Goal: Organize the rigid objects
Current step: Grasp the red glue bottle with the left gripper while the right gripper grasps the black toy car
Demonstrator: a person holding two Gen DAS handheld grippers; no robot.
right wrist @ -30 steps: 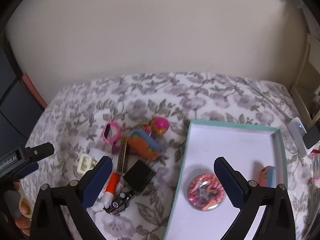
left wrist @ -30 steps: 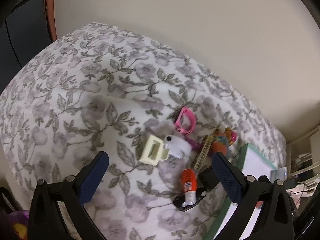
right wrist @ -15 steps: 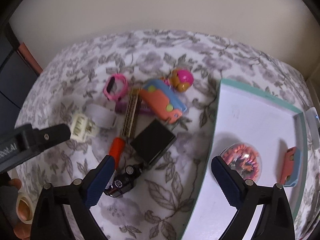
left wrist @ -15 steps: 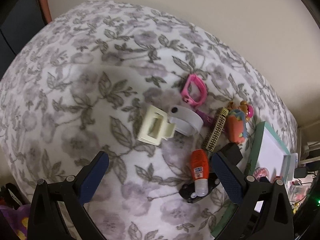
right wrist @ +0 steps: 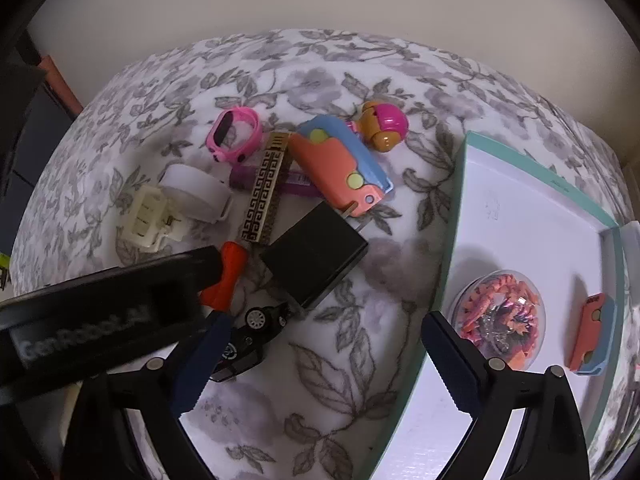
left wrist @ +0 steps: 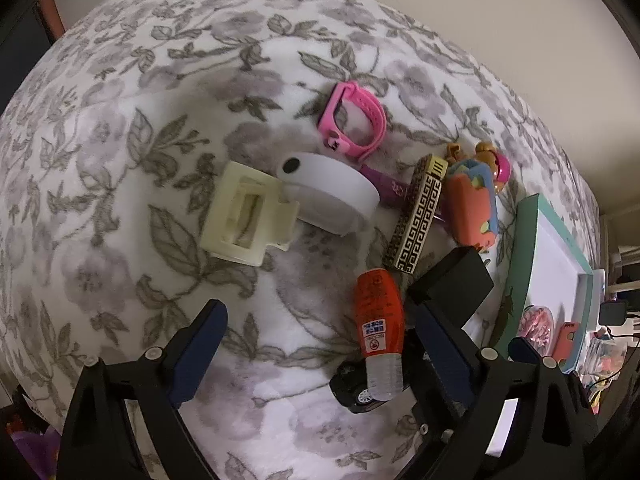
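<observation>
Left claw (left wrist: 320,344) closing, pads not yet touching the orange bottle (left wrist: 378,312) between its fingers. Right claw (right wrist: 324,360) open, empty; teal tray (right wrist: 452,240) at its right finger.

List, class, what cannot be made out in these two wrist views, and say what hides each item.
- Black toy car: right wrist view, front hidden behind the left gripper's black body and a blue finger pad.
- Orange bottle with clear cap: label print too small, left wrist view.
- Purple tube: mostly under the gold-and-black patterned bar and white round band.
</observation>
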